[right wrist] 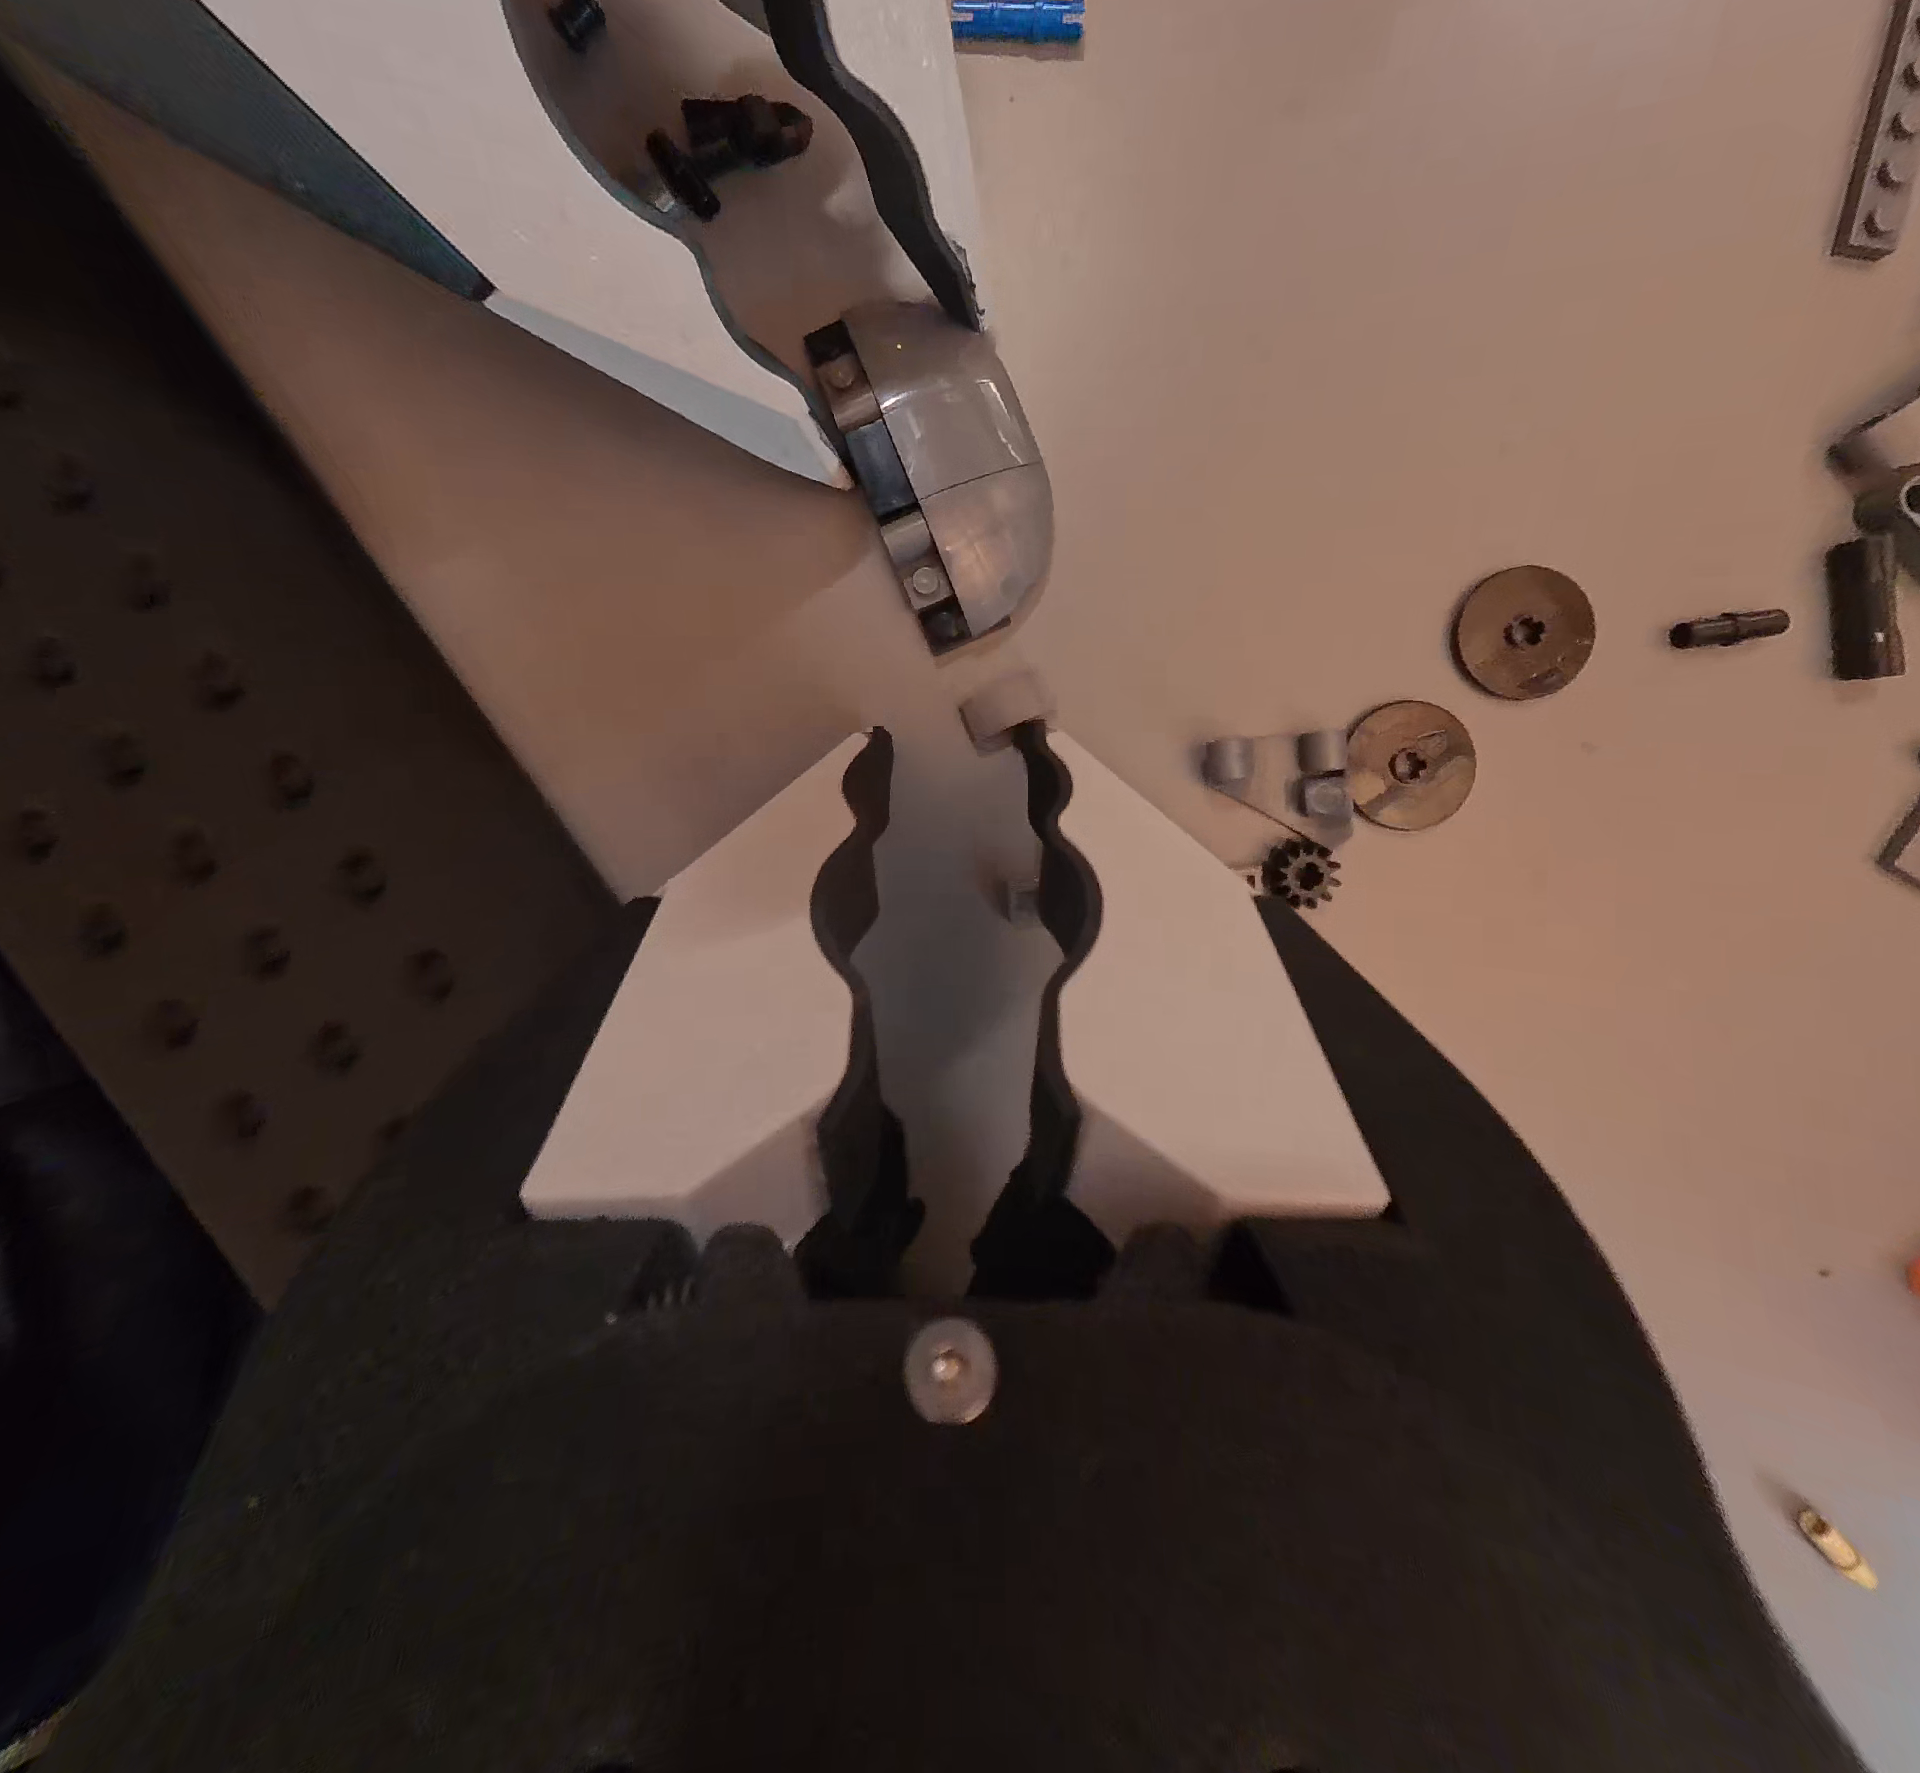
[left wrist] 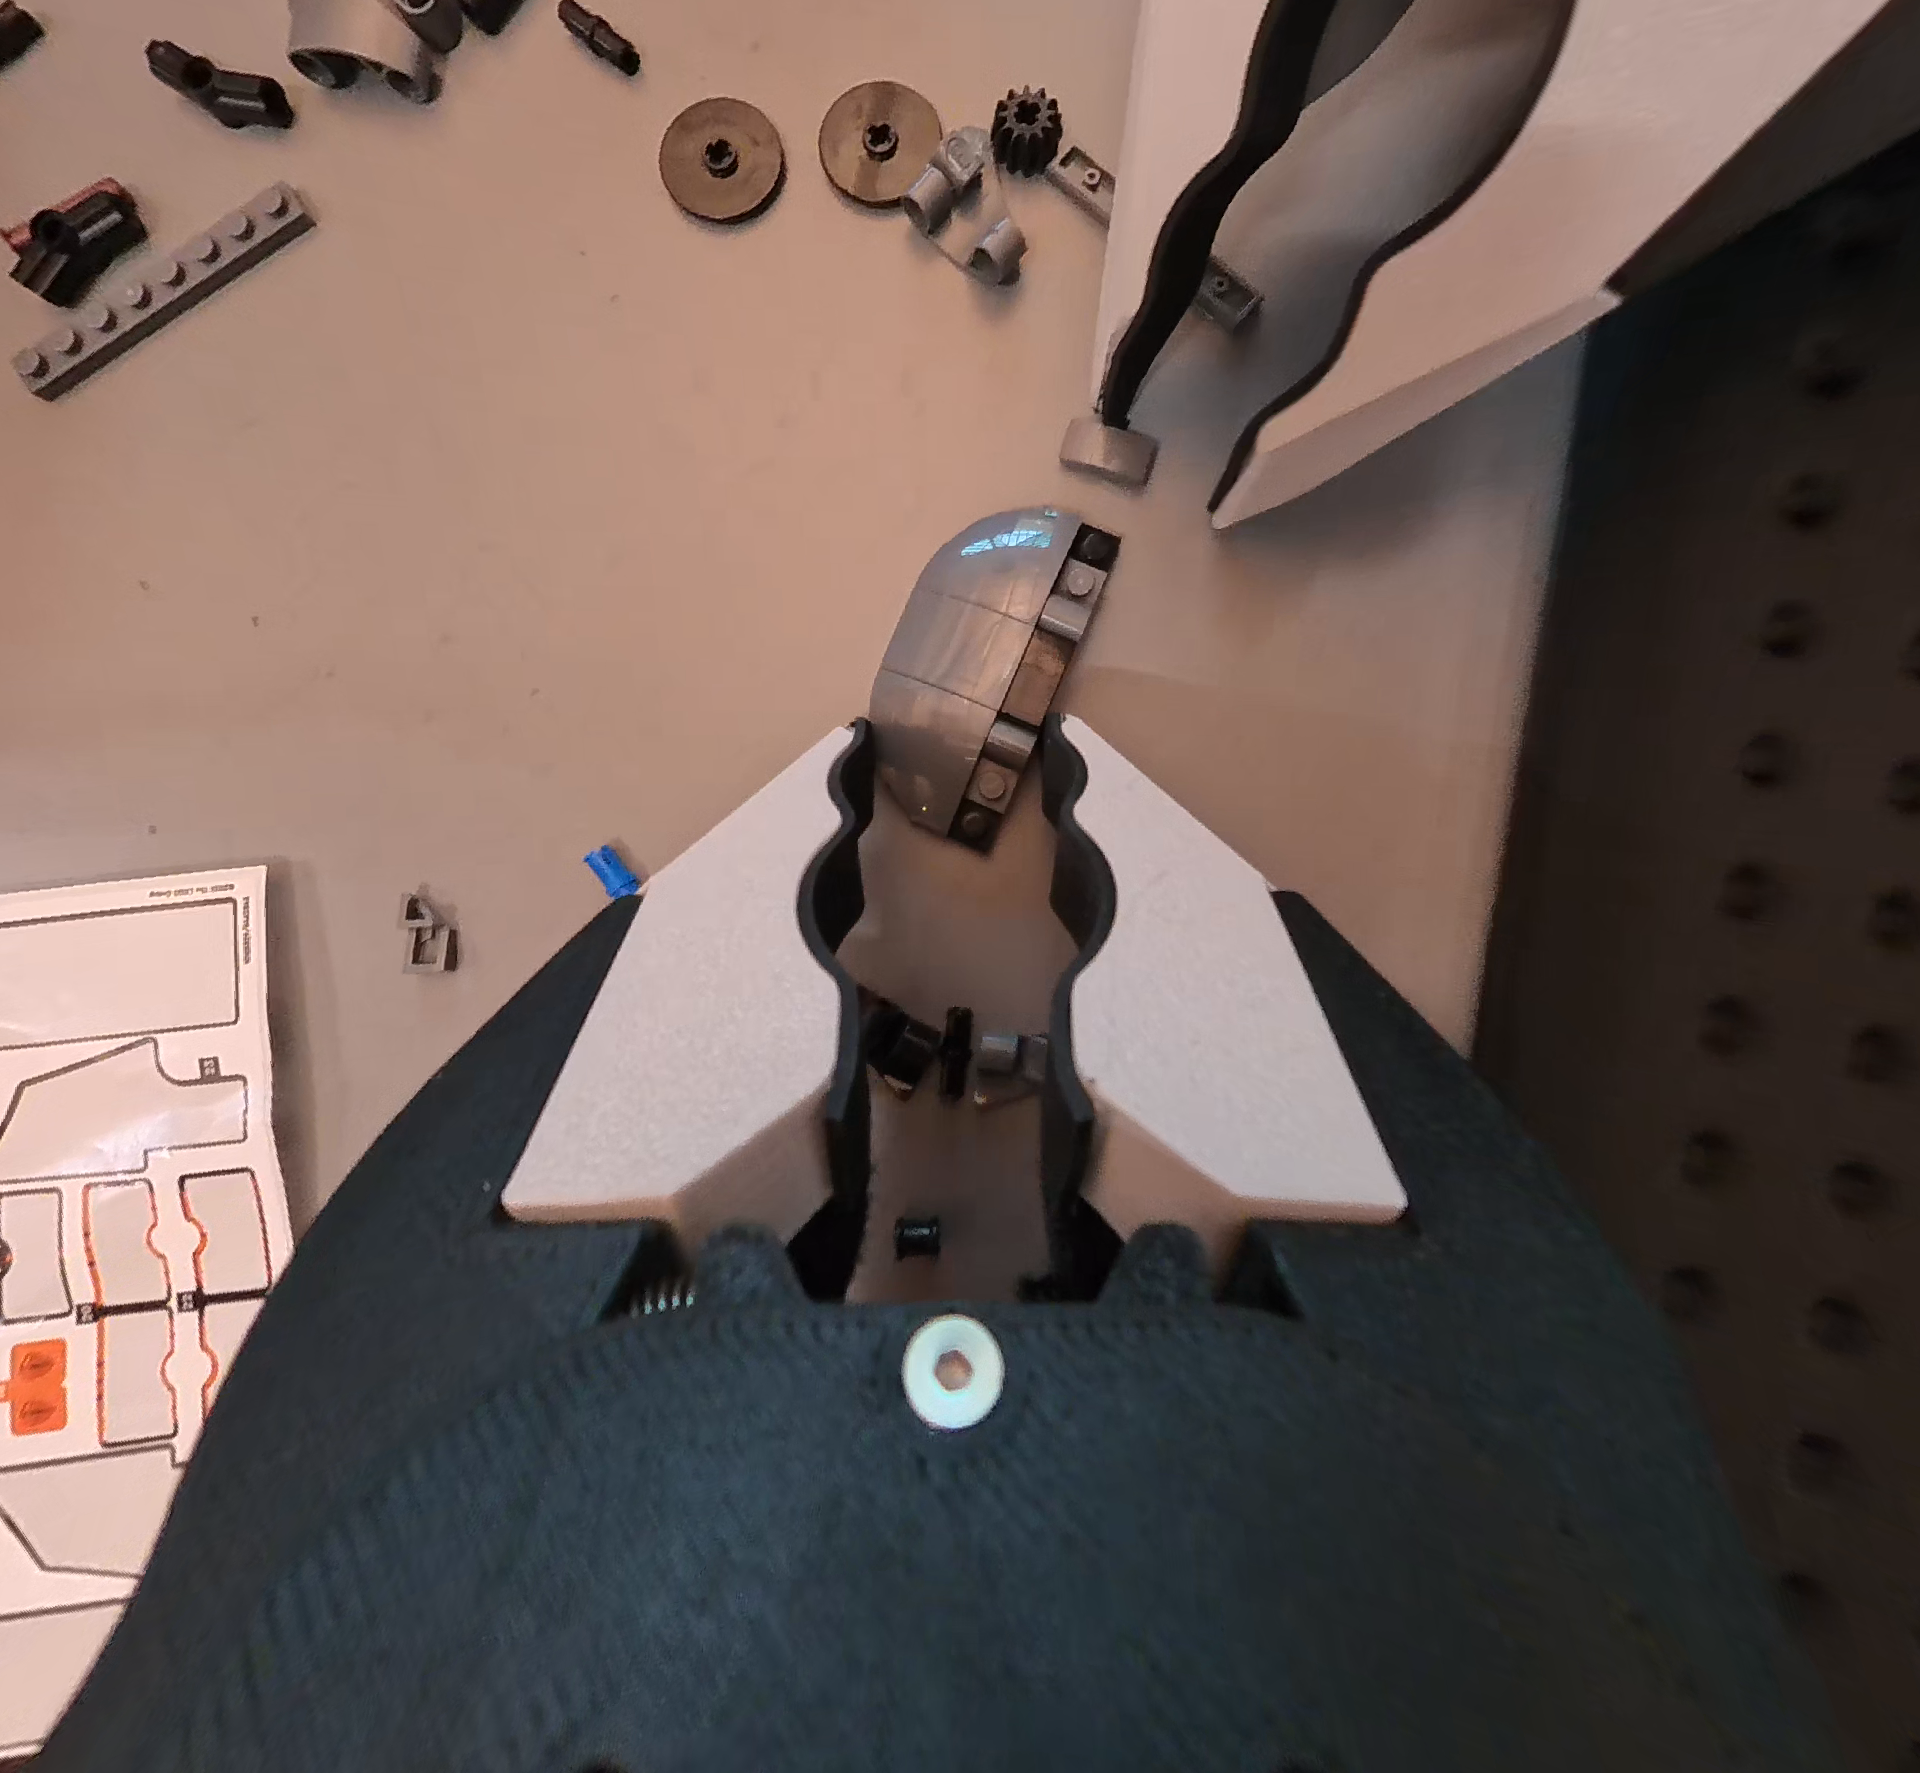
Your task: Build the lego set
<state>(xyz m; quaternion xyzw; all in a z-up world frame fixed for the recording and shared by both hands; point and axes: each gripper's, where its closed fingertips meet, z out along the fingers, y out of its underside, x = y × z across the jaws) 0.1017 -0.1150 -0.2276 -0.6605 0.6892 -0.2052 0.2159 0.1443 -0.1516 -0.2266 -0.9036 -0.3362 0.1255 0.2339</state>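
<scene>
tongs on the left [left wrist: 951, 736] gripped the near end of a grey domed lego piece [left wrist: 966, 643], its curved shell facing nine o'clock and its studded black-and-grey edge facing three o'clock. from the right wrist view the same domed lego piece [right wrist: 966, 466] sat at twelve o'clock, held between the left tongs [right wrist: 894, 321] coming in from eleven o'clock. right tongs [right wrist: 956, 736] stood open, gripping nothing, their right tip touching a small grey block [right wrist: 1003, 707] that lay on the pale bench [right wrist: 1351, 269] just below the dome. in the left wrist view that small grey block [left wrist: 1110, 454] lay at twelve o'clock beyond the dome, at the tip of the right tongs [left wrist: 1174, 456]. two dark discs [left wrist: 800, 144] and a long grey studded strip [left wrist: 166, 289] lay toward eleven o'clock, well apart from the dome. a sticker sheet [left wrist: 125, 1152] lay at eight o'clock.
</scene>
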